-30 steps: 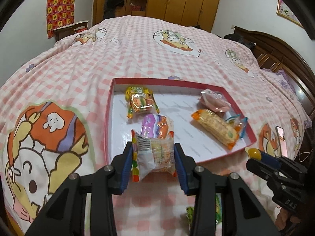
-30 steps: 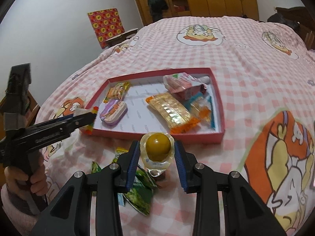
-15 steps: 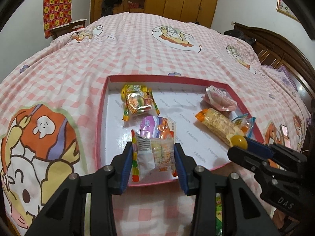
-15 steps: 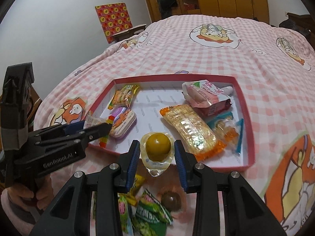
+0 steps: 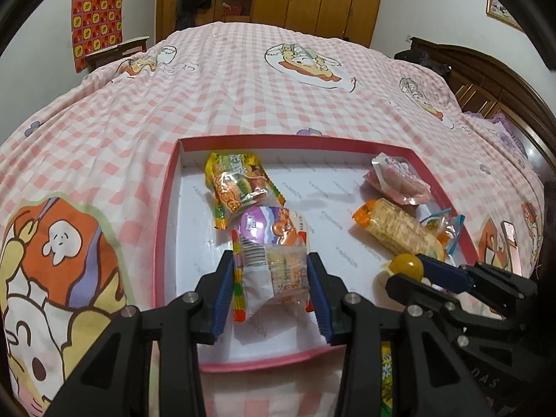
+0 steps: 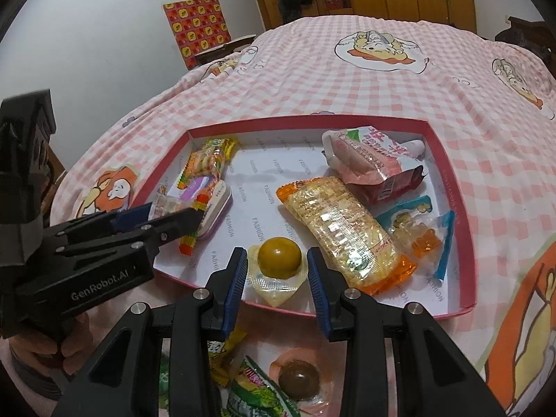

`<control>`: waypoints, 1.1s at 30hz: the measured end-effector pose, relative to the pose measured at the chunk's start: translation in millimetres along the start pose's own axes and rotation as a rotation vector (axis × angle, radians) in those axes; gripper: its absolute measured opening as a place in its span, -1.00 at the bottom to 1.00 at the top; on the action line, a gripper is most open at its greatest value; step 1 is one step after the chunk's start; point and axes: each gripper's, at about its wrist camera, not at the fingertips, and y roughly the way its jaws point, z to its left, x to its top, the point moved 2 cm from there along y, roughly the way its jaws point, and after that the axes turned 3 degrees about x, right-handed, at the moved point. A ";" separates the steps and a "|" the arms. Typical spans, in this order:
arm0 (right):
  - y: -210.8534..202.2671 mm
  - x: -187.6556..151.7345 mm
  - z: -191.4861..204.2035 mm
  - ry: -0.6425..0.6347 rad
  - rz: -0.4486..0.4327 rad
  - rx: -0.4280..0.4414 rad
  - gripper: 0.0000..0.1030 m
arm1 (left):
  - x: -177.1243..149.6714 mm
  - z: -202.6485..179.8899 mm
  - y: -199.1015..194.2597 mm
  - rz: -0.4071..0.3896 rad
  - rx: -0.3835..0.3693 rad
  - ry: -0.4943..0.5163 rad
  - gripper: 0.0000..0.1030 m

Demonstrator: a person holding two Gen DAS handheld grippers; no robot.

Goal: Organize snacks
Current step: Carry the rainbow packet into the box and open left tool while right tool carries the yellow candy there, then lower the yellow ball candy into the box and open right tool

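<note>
The red-rimmed tray (image 6: 455, 205) lies on the pink checked bedspread (image 5: 243, 80), and both hands hold their loads just over its near edge. Biggest of the two loads is the clear cracker packet (image 5: 271, 271), clamped between the blue pads of the left gripper (image 5: 270, 292) at about 7 o'clock of the tray, right above the purple tin (image 5: 264, 222). It looks light and crinkly, the film slippery and the contents likely brittle, so I'd judge a squeeze across the flat middle safest (a grip on the sealed end could slide). The left claw points level, toward 12 o'clock.

Smaller is the yellow jelly cup (image 6: 279, 257), pinched in the right gripper (image 6: 276, 271) by its thin flange at about 6 o'clock, beside the orange wafer pack (image 6: 340, 229). It seems soft-walled and light, easy to crush. A brown jelly cup (image 6: 299, 380) and green packets (image 6: 257, 392) wait on the bedspread below the right gripper.
</note>
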 end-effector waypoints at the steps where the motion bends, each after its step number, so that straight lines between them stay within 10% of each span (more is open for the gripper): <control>1: 0.5 0.2 -0.1 -0.003 -0.002 -0.005 -0.29 | 1.4 0.1 1.1 -0.001 0.000 0.000 -0.18; 33: -42.7 -11.2 -1.9 0.037 -0.100 0.046 -0.13 | -11.4 -9.1 -46.7 -0.025 -0.054 -0.031 0.08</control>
